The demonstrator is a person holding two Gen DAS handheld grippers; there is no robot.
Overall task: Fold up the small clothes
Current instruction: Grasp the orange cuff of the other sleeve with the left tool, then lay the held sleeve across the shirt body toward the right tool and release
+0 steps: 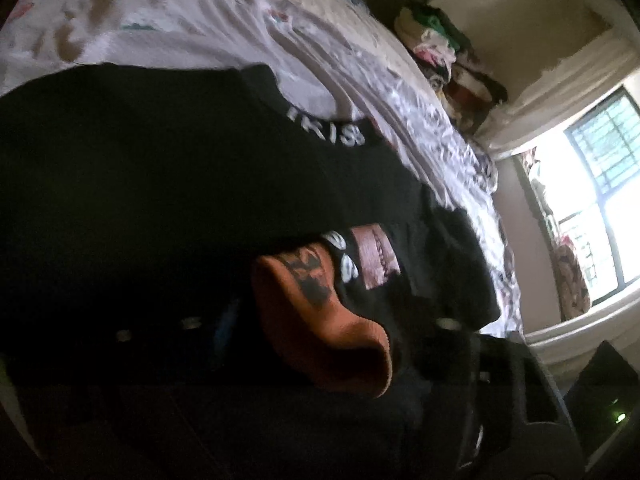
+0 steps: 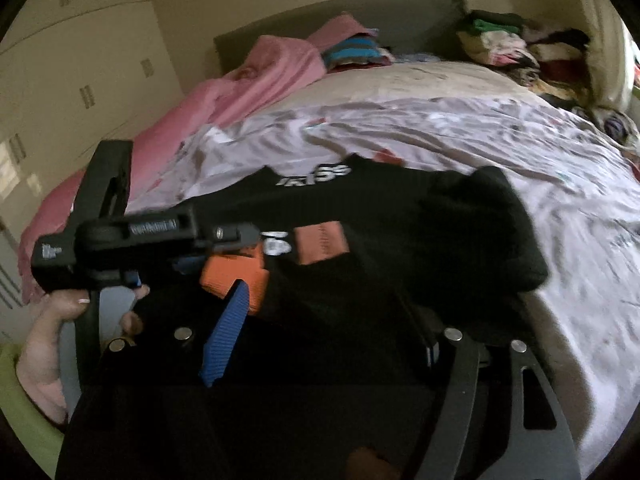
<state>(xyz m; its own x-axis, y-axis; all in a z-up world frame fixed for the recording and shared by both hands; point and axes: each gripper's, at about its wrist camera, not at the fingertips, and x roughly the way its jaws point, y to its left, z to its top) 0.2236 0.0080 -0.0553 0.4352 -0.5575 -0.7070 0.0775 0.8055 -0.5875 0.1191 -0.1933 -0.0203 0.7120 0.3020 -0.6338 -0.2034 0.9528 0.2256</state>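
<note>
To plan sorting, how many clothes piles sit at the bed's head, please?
2: striped stack beside the pink blanket; mixed heap at far right. Others may be hidden.

Dark cloth of the black garment (image 1: pixel 168 184) is filling the lower left of the left wrist view, hiding the left claw (image 2: pixel 236 280) there. Its white lettering (image 2: pixel 320 175) is blurring beyond reading. The bed (image 2: pixel 520 152) is running off the right edge.

Both wrist cameras are looking down, close over the black garment (image 1: pixel 160 184) (image 2: pixel 400 232), sharing the bed (image 1: pixel 360 80) (image 2: pixel 440 128) beyond.
</note>
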